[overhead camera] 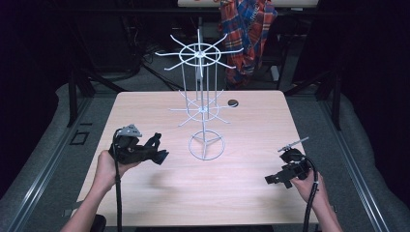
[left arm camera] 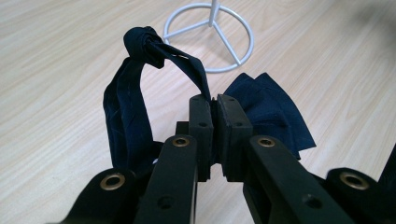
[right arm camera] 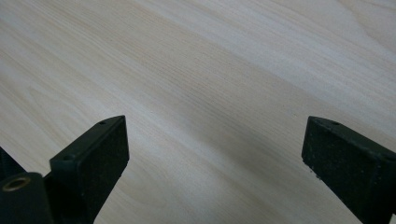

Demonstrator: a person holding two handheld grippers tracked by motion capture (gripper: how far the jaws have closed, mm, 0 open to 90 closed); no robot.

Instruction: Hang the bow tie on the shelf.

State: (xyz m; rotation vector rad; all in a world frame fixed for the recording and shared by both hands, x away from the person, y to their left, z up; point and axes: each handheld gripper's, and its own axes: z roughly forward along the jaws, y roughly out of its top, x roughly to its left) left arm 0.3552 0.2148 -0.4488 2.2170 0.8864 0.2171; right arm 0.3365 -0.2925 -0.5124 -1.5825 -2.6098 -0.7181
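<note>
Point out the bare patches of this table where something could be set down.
Free: the table between the left gripper and right gripper, along the near edge; also the far left corner. Crowded: the middle, where the wire rack stands, and beside its ring base, where the left gripper holds the navy cloth.

My left gripper (left arm camera: 214,100) is black with brass-ringed screw holes; my right gripper (overhead camera: 272,179) trails a black cable (overhead camera: 312,200).
</note>
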